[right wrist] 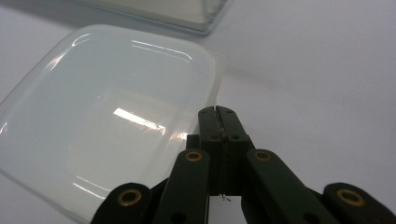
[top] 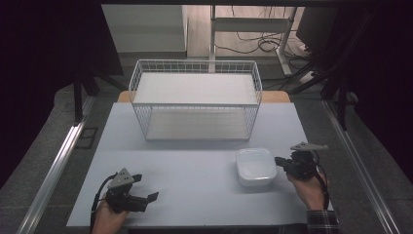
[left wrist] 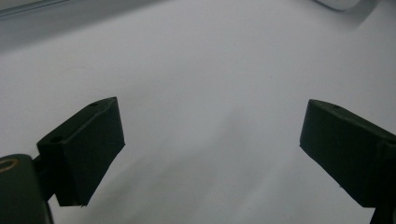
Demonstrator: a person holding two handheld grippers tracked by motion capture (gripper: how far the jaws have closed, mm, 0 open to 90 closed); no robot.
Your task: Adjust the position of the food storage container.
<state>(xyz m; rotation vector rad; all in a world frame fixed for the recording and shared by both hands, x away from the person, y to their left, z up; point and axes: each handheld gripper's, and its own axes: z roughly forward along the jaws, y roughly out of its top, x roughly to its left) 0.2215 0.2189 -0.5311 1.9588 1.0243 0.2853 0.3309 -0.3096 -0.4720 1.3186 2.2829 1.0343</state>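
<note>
My right gripper (right wrist: 218,110) sits just beside the white dish (top: 255,166) — jaws pressed together, empty. My left gripper (top: 145,187), spread wide, hovers well apart from that dish.

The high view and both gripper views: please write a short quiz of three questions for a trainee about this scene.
1. True or false: the left gripper is open.
2. The right gripper is: A) wide open, B) shut with nothing between its jaws, C) inside the wire basket.
3. Fill in: the white container stands between the right gripper and the ____ gripper.

Key: 1 true; 2 B; 3 left.
</note>
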